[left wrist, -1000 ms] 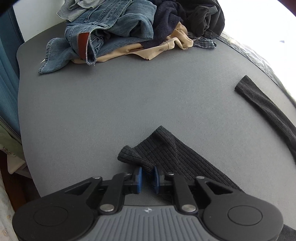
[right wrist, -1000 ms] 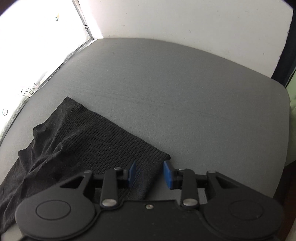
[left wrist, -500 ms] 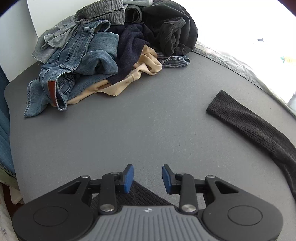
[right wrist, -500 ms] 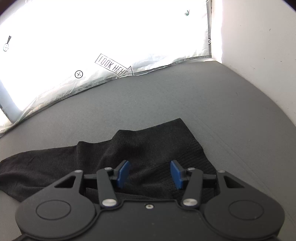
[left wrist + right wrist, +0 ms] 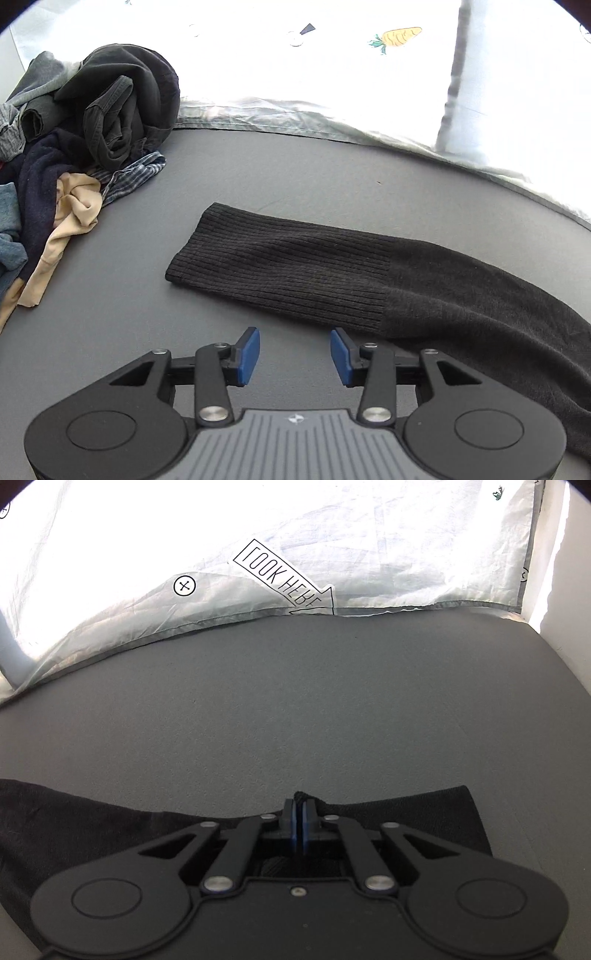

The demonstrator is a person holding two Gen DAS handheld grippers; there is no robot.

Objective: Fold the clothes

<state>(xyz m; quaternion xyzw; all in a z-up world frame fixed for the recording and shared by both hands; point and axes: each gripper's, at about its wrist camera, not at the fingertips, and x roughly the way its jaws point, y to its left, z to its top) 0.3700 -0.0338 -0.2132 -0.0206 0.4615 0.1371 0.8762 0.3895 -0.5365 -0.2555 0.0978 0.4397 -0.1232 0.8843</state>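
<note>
Far left of your left claw [image 5: 294,356], up & away, sits a heap of unfolded clothes [image 5: 74,147]: dark garments on top, a tan piece & bits of denim below, pushed to the edge of the grey table [image 5: 295,173], prob. to keep the middle free as work space.

Your left claw is spread wide, blue pads apart, nothing between them. It hovers just short of the black knit garment [image 5: 332,273]; the ribbed cuff lies flat right ahead of the pads, the plainer knit runs off to the claw's right & under its body. Spread like that, it looks ready to take the cuff or its near edge.

Your right claw [image 5: 298,821] is pressed together, pinching a small bunch of the same black knit [image 5: 55,830] at its far edge. Fabric spreads to both sides of the pads & beneath the claw. That pinch likely anchors or lifts one end for a fold. Beyond it: bare grey table, then a bright white printed sheet [image 5: 258,554].
</note>
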